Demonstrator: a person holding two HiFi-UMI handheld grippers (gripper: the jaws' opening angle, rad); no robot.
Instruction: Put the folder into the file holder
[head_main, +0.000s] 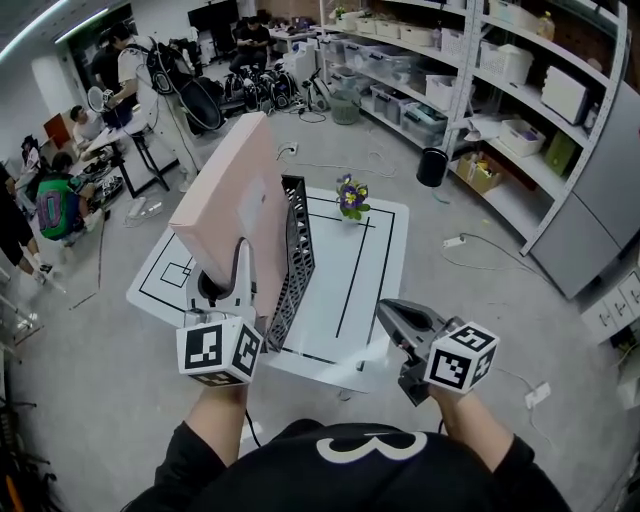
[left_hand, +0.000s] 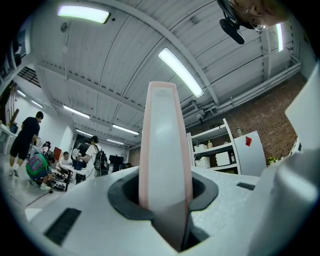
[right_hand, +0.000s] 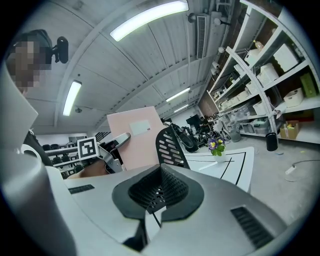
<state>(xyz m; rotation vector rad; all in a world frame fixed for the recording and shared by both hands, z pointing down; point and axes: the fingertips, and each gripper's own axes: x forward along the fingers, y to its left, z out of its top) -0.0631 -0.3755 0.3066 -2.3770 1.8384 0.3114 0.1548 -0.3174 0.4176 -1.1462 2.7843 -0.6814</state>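
Observation:
My left gripper (head_main: 228, 285) is shut on the lower edge of a pink folder (head_main: 235, 200), which stands upright and leans slightly left over the left side of the white table (head_main: 370, 270). Just to the folder's right stands a black mesh file holder (head_main: 295, 250), close beside it. In the left gripper view the folder's (left_hand: 165, 150) edge rises from between the jaws. My right gripper (head_main: 395, 318) hangs shut and empty over the table's front right corner. The right gripper view shows the folder (right_hand: 137, 137), the file holder (right_hand: 170, 147) and the left gripper (right_hand: 107, 147).
A small pot of purple flowers (head_main: 351, 197) stands at the table's far edge. Black lines mark the tabletop. Shelving (head_main: 500, 80) with boxes runs along the right, a black bin (head_main: 432, 167) at its foot. People and equipment are at the back left. Cables lie on the floor.

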